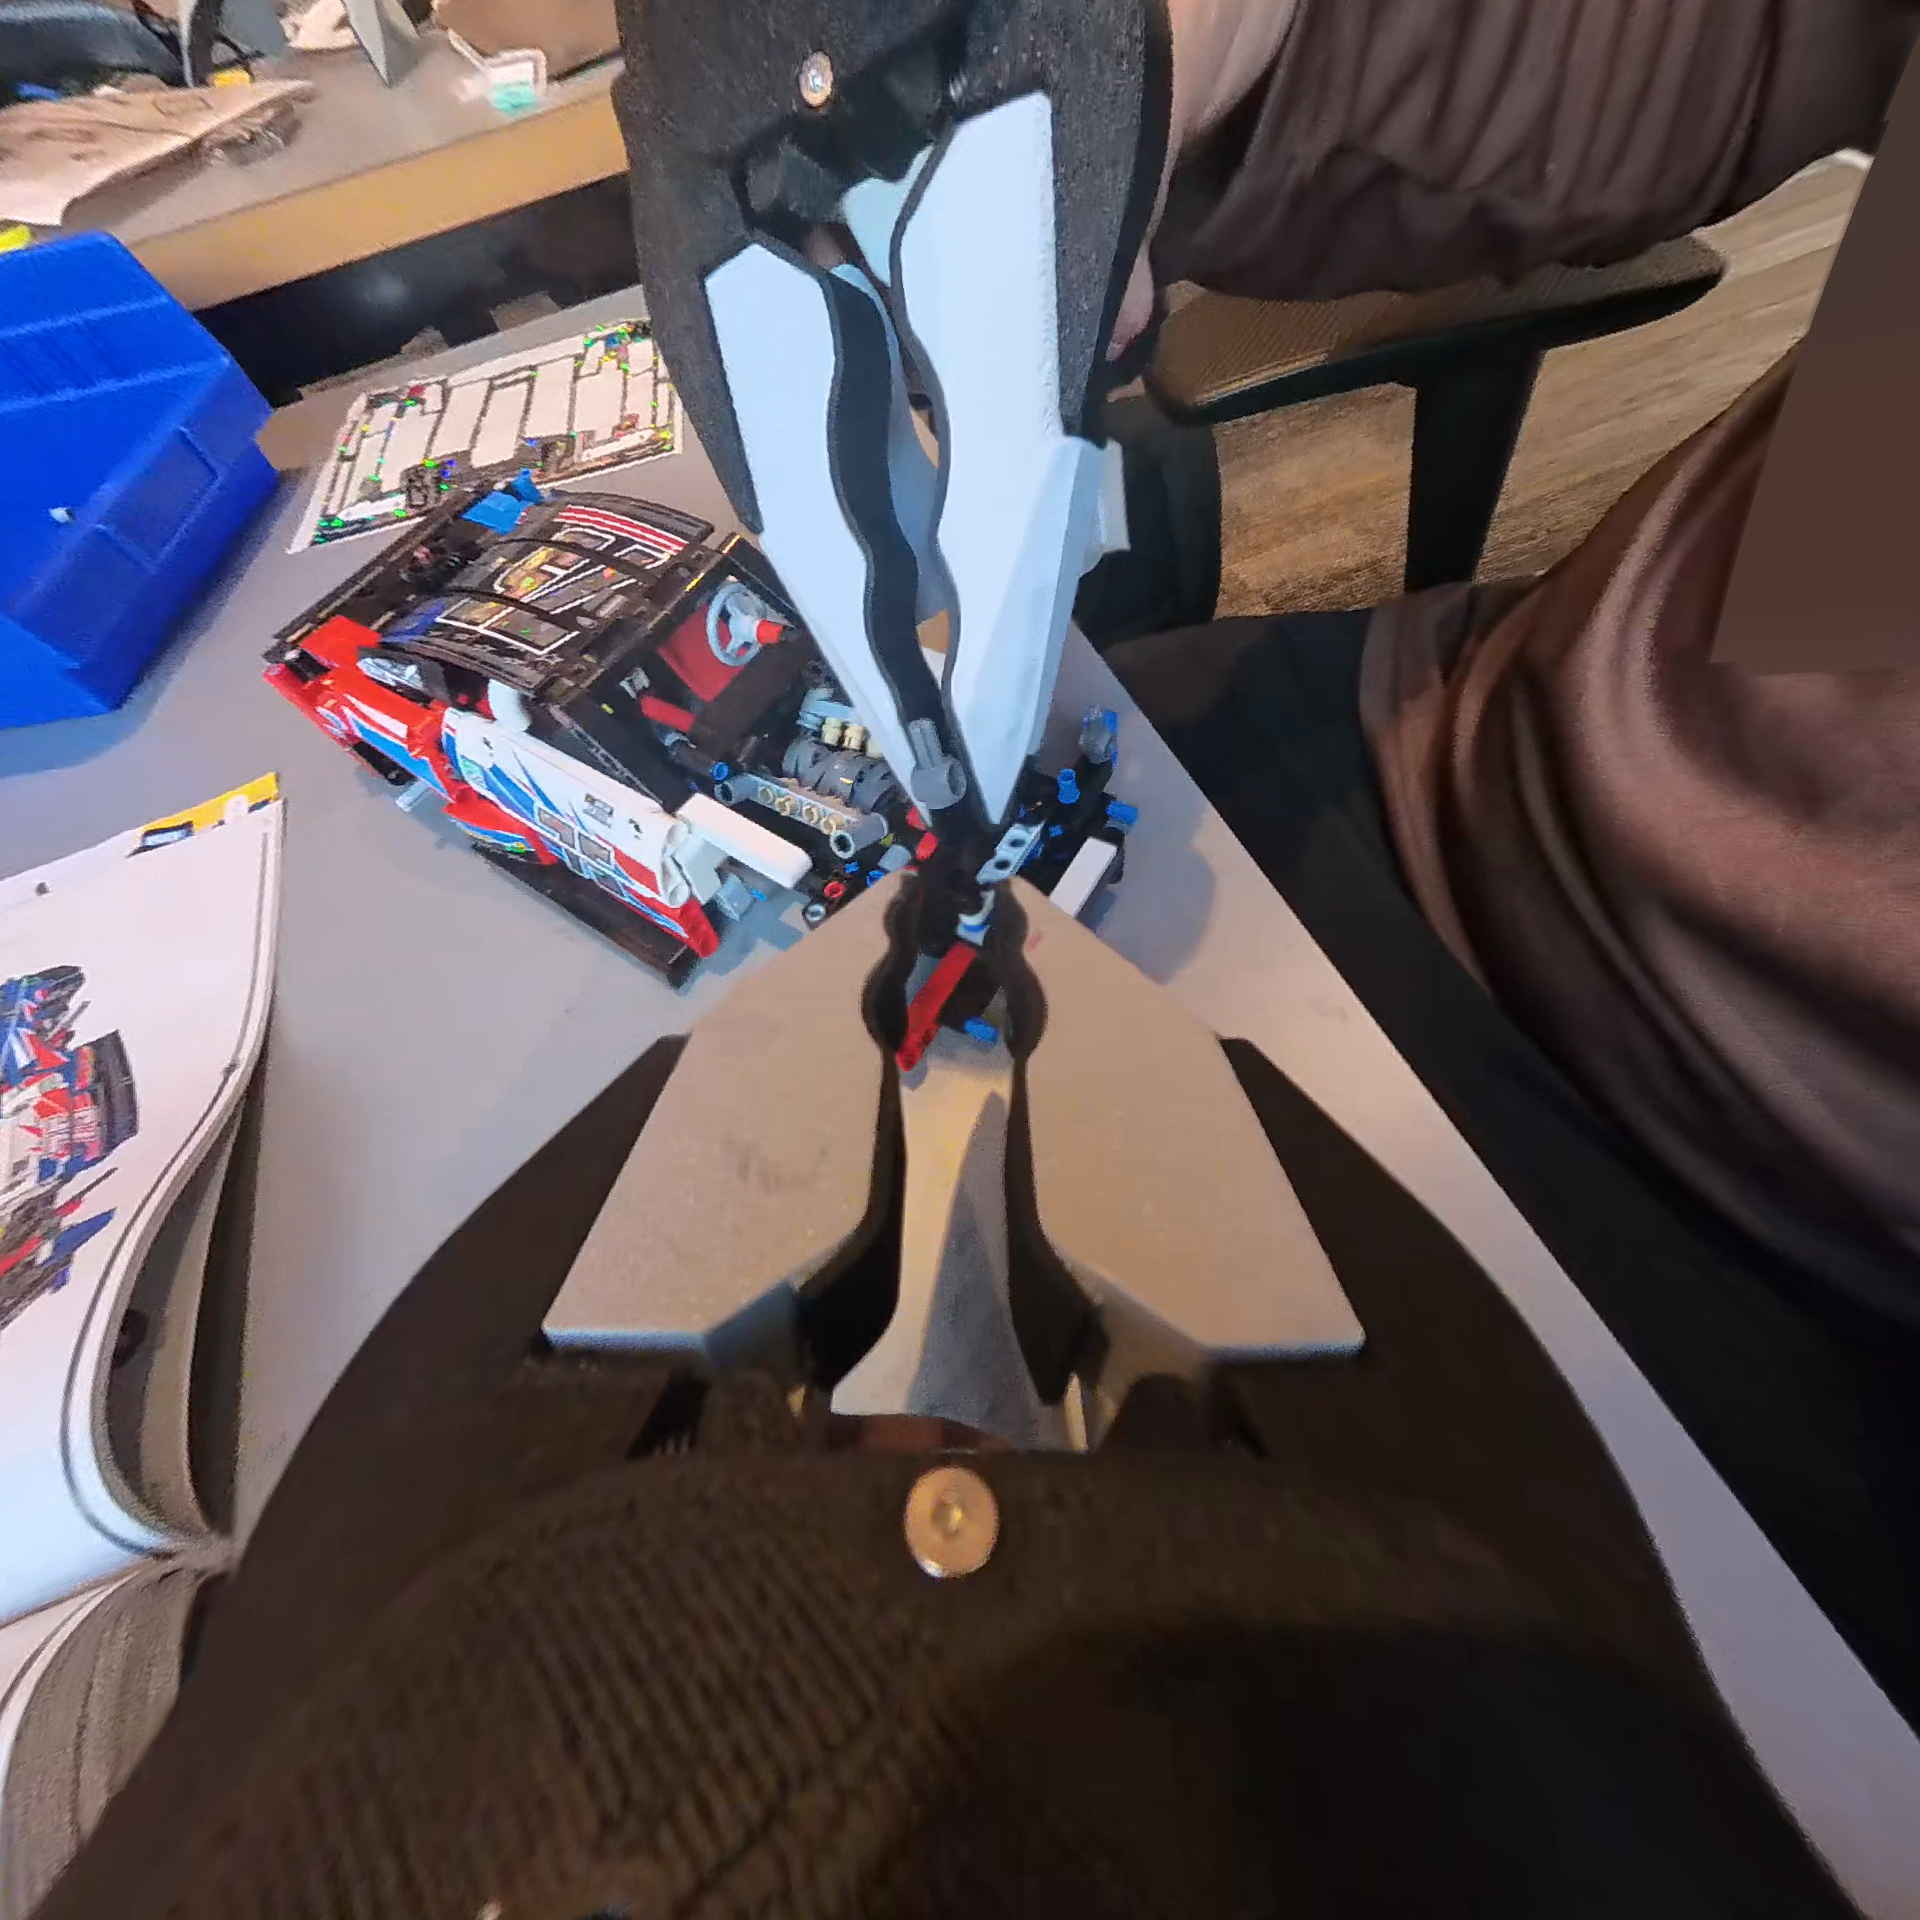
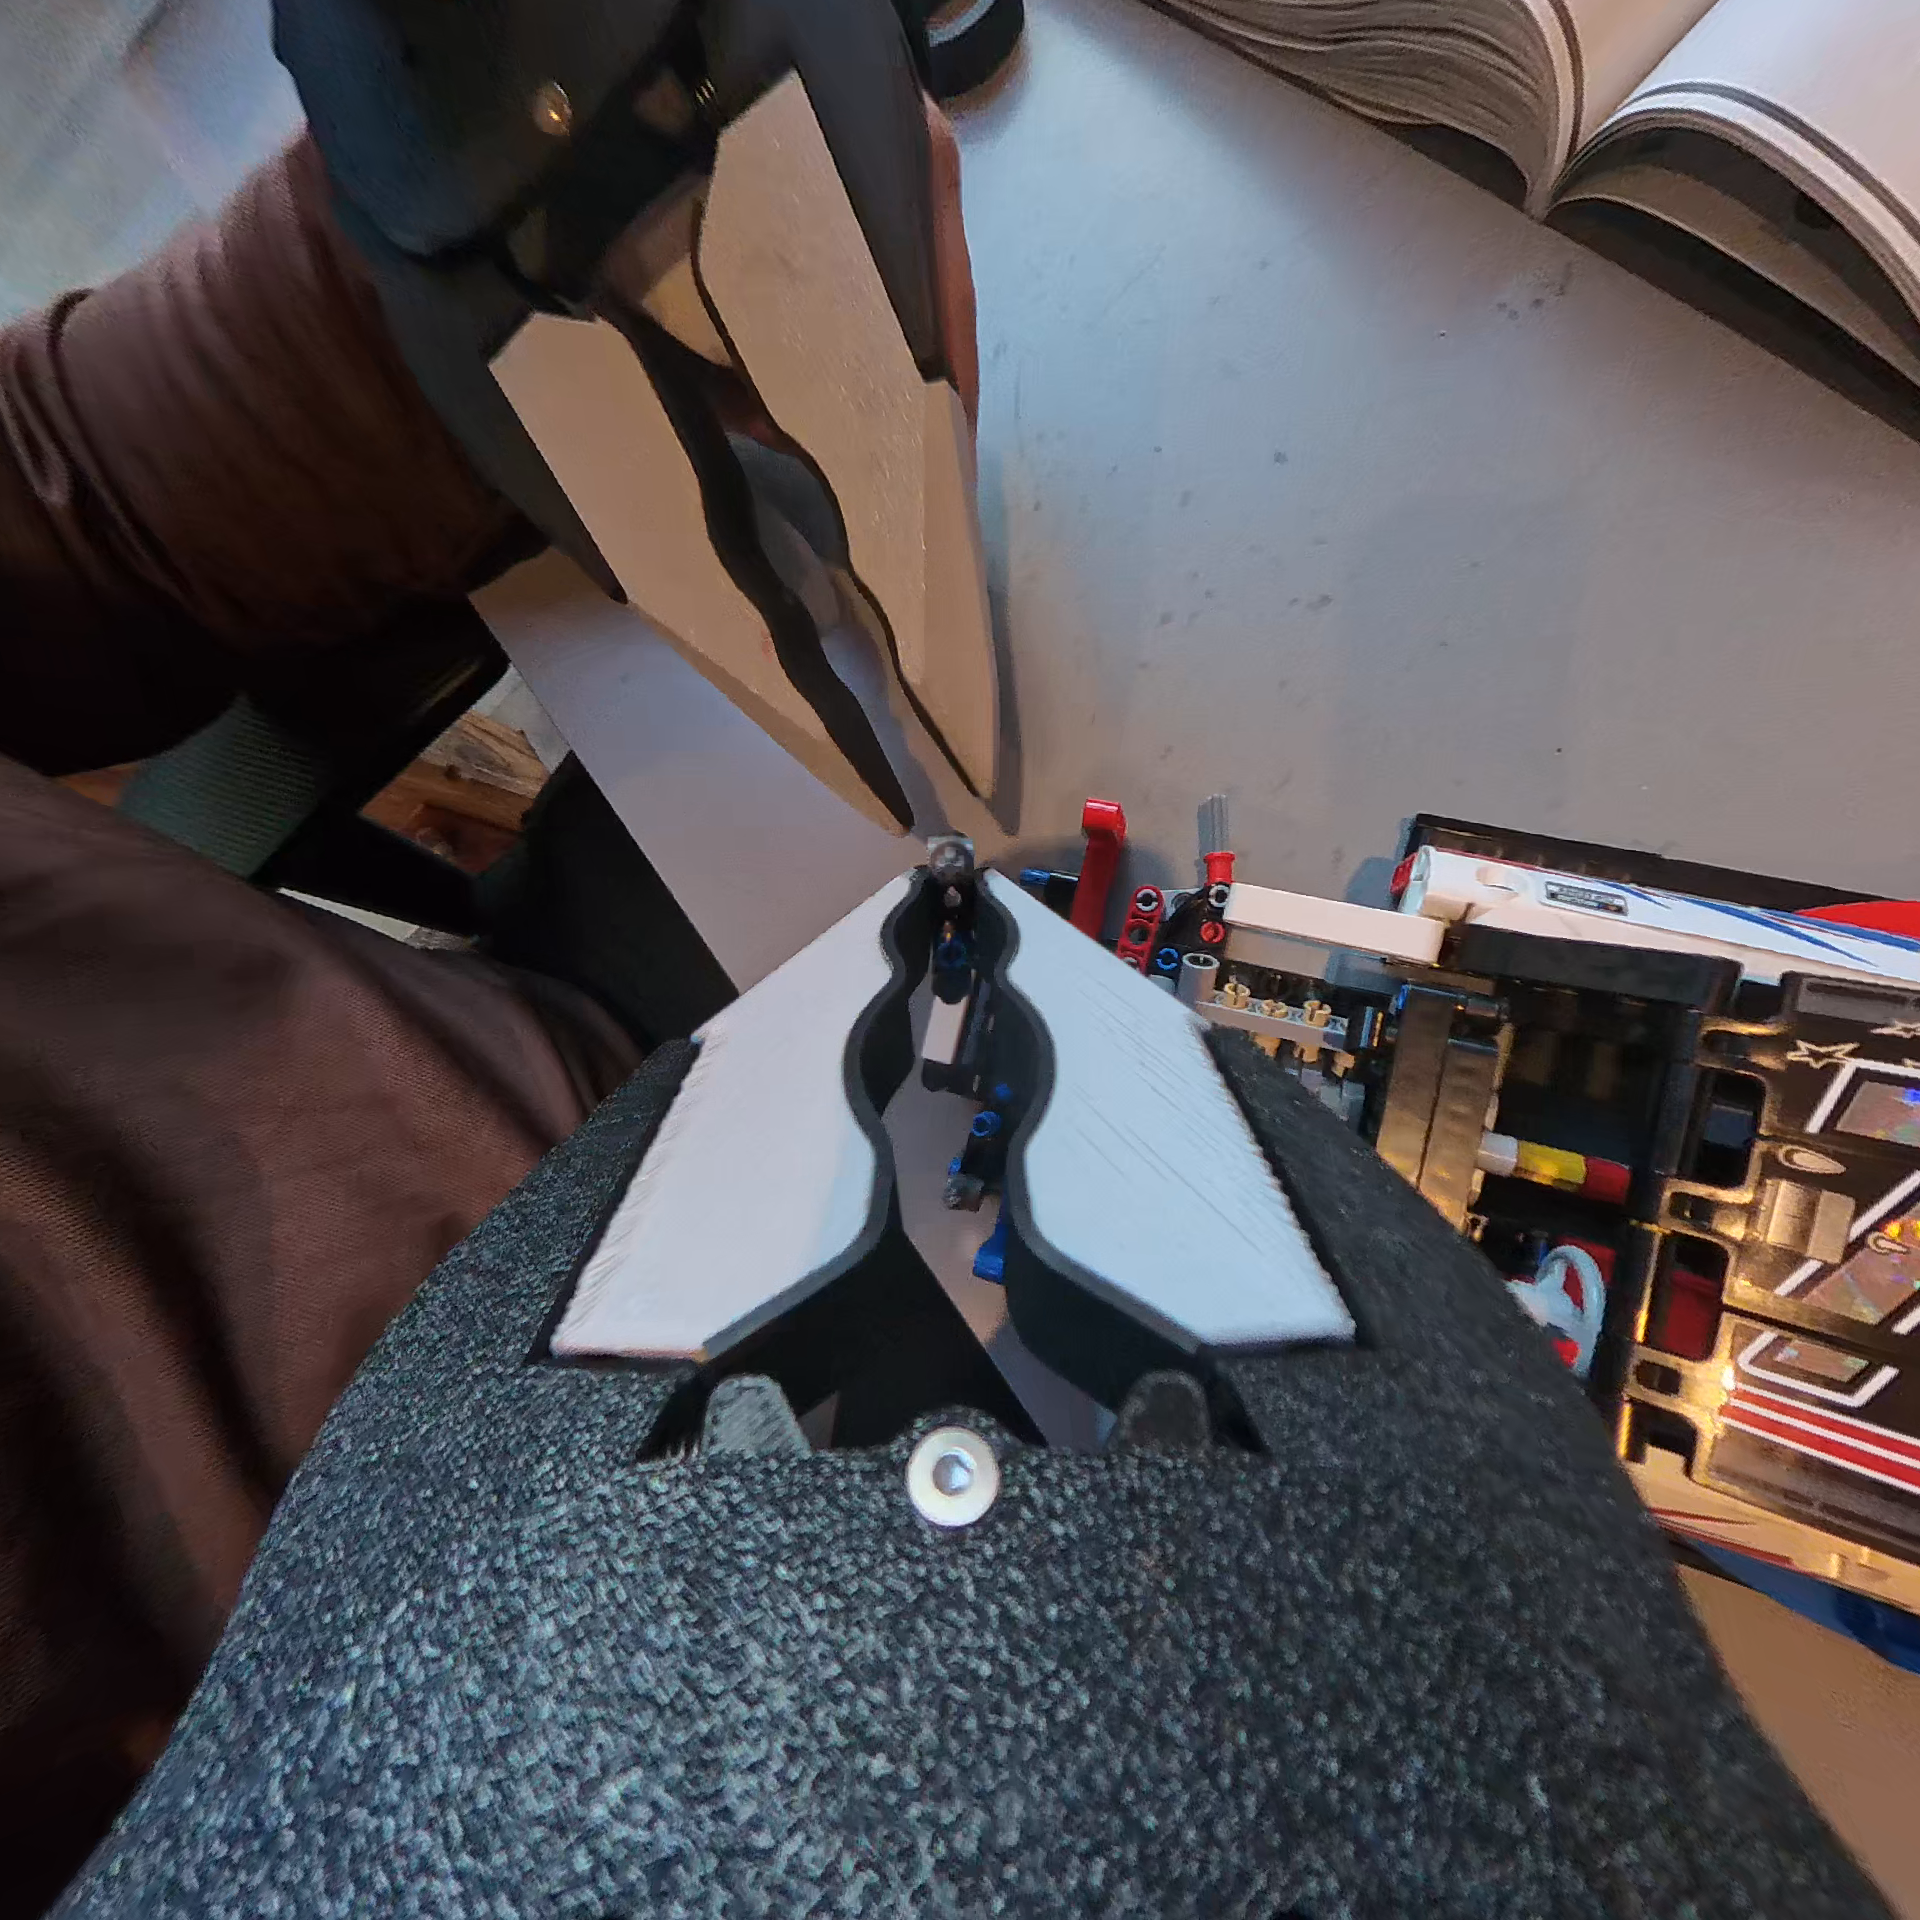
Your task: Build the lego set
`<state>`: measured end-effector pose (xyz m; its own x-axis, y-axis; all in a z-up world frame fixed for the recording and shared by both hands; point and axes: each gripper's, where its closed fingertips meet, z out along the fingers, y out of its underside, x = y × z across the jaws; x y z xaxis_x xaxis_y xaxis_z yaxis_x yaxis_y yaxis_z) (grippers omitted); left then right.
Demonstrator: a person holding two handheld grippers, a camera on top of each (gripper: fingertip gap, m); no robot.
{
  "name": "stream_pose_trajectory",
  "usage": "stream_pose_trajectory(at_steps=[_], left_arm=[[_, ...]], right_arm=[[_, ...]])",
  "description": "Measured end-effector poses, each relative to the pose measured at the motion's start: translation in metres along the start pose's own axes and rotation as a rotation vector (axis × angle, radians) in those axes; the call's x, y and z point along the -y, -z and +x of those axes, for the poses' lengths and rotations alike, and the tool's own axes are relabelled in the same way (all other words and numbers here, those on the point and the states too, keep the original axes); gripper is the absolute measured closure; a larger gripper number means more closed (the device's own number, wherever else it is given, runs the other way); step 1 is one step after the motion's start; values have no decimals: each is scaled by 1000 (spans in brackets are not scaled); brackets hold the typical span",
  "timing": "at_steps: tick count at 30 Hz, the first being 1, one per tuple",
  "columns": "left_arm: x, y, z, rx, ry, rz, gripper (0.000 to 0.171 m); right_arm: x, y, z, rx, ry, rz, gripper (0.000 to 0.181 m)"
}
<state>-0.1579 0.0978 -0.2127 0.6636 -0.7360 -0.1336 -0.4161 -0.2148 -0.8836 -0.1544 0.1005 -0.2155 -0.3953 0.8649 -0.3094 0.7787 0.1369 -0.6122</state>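
Note:
My left gripper [image 1: 951, 888] is shut on a small sub-assembly [image 1: 940, 992] of red and black beams with blue pins, held just above the grey table near its edge. My right gripper [image 1: 956, 821] comes down from above, shut on a small grey connector [image 1: 935, 774], which it holds right at the top of the sub-assembly. In the right wrist view my right gripper [image 2: 951, 873] pinches the grey connector [image 2: 951, 855]; the sub-assembly [image 2: 951, 1029] shows between its fingers, and the left gripper [image 2: 951, 821] meets it tip to tip. The red, white and black Lego car [image 1: 540, 707] [image 2: 1558, 1039] lies close by.
An open instruction booklet [image 1: 125, 1039] [image 2: 1558, 125] lies at the left. A blue bin [image 1: 104, 468] and a sticker sheet [image 1: 509, 426] sit behind the car. The table edge [image 1: 1351, 1091] runs diagonally, with a person in brown clothing [image 1: 1610, 831] and a chair beyond it. My left and right fingertips are right by each other.

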Motion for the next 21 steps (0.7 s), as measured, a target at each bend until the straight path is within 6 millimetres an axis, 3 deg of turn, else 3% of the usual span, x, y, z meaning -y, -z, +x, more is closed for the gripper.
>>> stream_pose_trajectory(at_steps=[8, 21], left_arm=[[-1, -10, 12, -75, 24, -1, 163], [3, -5, 4, -47, 42, 33, 162]], right_arm=[[4, -2, -9, 65, -17, -5, 175], [1, -3, -5, 62, -33, -25, 174]])
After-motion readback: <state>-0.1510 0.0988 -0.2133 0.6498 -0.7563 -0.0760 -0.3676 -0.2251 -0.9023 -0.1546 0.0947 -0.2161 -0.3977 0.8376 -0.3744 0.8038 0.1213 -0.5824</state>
